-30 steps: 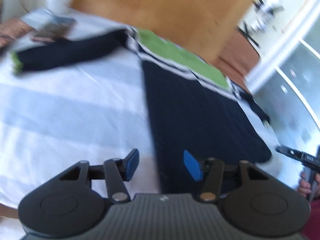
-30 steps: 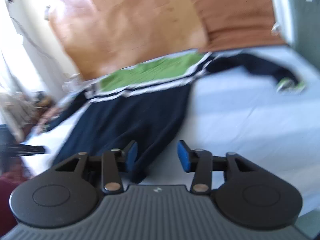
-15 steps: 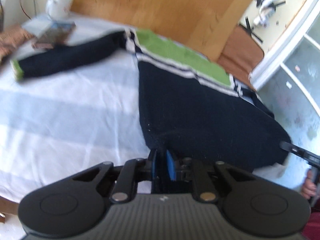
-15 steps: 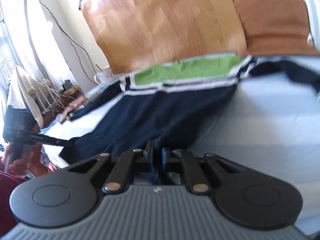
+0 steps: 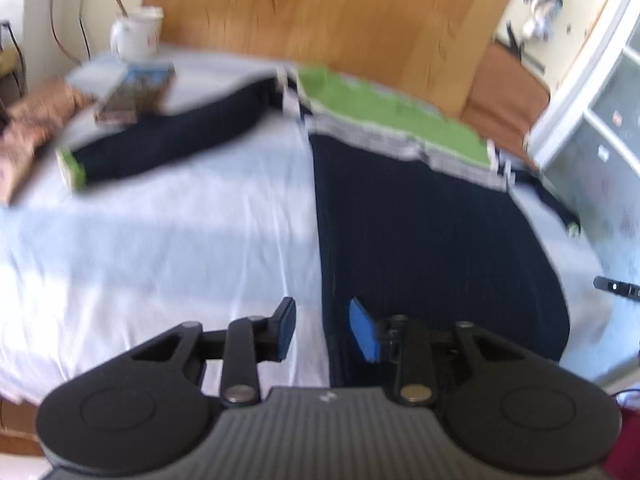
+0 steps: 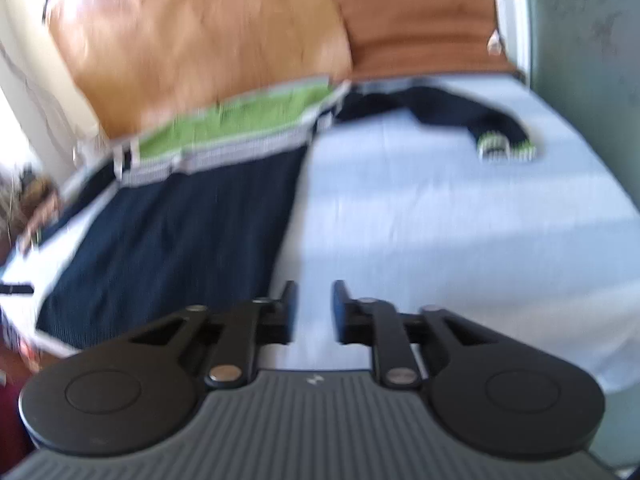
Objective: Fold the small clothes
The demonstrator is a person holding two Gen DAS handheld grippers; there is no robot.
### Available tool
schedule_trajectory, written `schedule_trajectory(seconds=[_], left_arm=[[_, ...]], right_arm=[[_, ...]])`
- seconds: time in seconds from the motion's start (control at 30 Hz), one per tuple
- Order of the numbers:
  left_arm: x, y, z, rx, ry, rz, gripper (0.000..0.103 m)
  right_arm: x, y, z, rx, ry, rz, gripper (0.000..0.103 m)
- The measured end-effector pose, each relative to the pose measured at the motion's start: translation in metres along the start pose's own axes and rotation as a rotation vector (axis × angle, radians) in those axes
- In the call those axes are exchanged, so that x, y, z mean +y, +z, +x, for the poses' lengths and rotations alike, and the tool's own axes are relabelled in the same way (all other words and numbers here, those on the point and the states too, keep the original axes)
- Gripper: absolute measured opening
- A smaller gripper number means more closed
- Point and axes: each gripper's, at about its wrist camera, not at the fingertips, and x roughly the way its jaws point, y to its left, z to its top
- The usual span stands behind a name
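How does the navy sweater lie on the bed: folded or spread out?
Spread out. The navy sweater lies flat on the bed, body unfolded, with one sleeve stretched out sideways.

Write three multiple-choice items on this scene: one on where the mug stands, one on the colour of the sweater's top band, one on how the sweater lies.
1. Where does the mug stand?
A. on the sweater
B. at the far left corner of the bed, past the sleeve
C. between the left gripper's fingers

2. What colour is the top band of the sweater?
A. green
B. red
C. yellow

3. How does the sweater lie?
A. rolled into a ball
B. hung on the headboard
C. spread flat, sleeves out to both sides

Answers: B, the left wrist view shows the mug beyond the sleeve near the headboard; A, a green band runs across above the white stripes; C, the navy body lies flat on the sheet, with one sleeve out each way.
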Motion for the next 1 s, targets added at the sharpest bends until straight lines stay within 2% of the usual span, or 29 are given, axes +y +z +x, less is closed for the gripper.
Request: schedule_trajectory(seconds=[0.1,0.2,0.33,0.57,0.7,0.73,0.83,1.0], left_arm=[[-0.007,0.020,0.003,-0.091,-0.016,0.009,0.031],[-0.025,0.041,0.022,-0.144,-0.031,0.028,0.031],[-0.049,0.068,0.070,-0.144,-0.089,0.055,0.031],[-0.093,0.101,0.159,-0.126,-0.090,0.179,0.031],[-0.094,0.109,0.205,-0.058,-0.072,0.167,0.030],[-0.094,0.107,0.206,-0.093,-0.074,0.171,0.030],[-0.094,0.102,0.210,-0.128,-0.079,0.197,0.031],[-0.091,0.103,0.209,-0.131,-0.094,0.179,0.031]], right_arm=[[-0.010,0.012,0.011,-0.049,0.017,0.100,0.041],[-0.021,0.016,0.018,-0.061,0.032,0.186,0.041],[-0.038,0.024,0.030,-0.067,0.002,0.342,0.042],[-0.077,0.032,0.034,-0.132,0.022,0.618,0.045],[-0.093,0.041,0.044,-0.173,0.026,0.749,0.046],[-0.096,0.043,0.047,-0.187,0.019,0.782,0.046],[-0.104,0.049,0.058,-0.226,-0.007,0.875,0.051],[-0.109,0.065,0.097,-0.232,-0.030,0.954,0.052]])
